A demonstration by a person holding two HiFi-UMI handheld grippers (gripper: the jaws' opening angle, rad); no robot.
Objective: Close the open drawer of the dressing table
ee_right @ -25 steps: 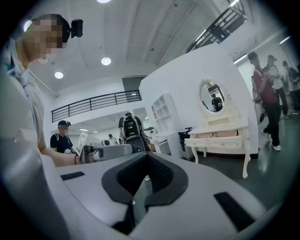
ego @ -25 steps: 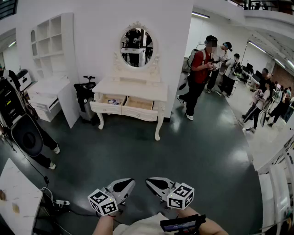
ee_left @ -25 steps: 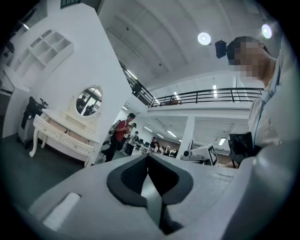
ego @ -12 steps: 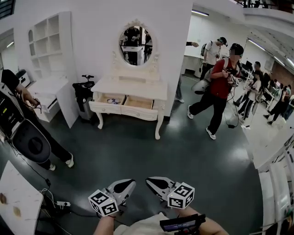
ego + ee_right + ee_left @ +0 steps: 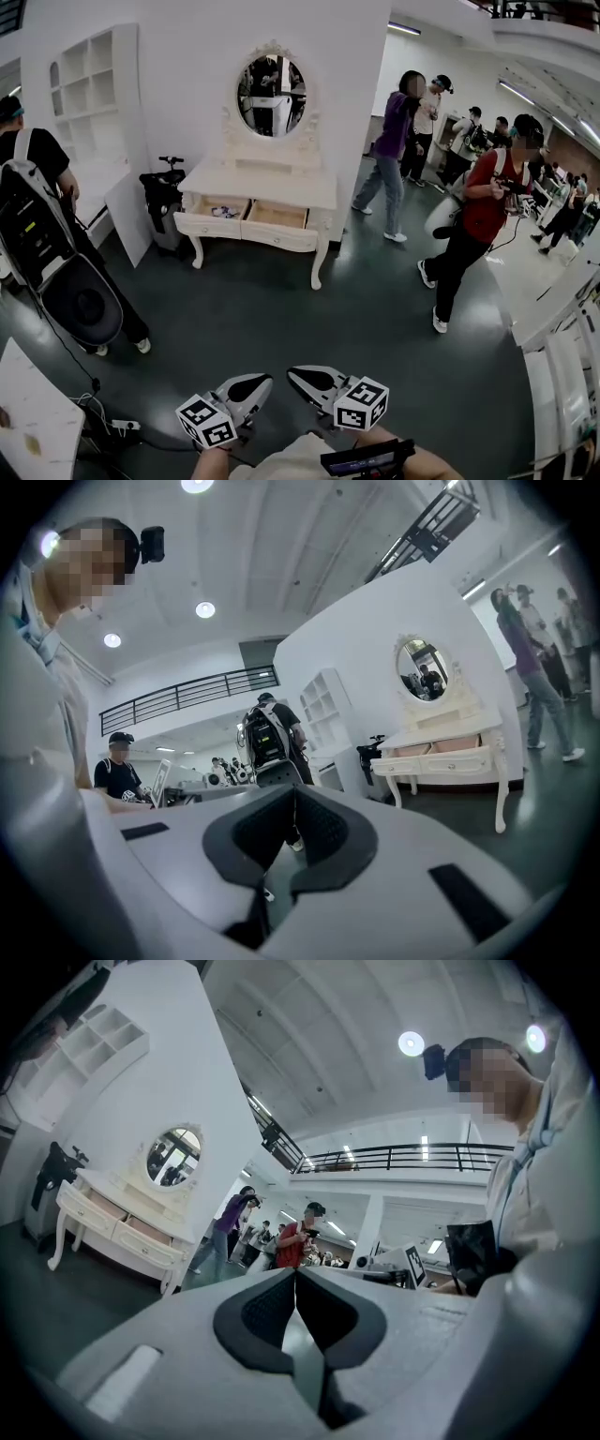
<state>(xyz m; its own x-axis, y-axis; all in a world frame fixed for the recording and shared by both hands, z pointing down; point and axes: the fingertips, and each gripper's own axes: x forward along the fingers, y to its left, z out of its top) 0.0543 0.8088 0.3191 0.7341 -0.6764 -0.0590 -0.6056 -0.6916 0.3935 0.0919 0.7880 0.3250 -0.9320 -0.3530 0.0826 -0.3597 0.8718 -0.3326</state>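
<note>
red-shirted person further right of dressing table

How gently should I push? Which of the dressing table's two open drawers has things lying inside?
The left drawer in the head view: small items lie on its bottom. The right drawer beside it shows only bare wood inside.

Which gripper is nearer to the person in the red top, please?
Right. The person in the red top stands ahead and to the right of the right gripper; the left gripper is on its far side, farther off.
</note>
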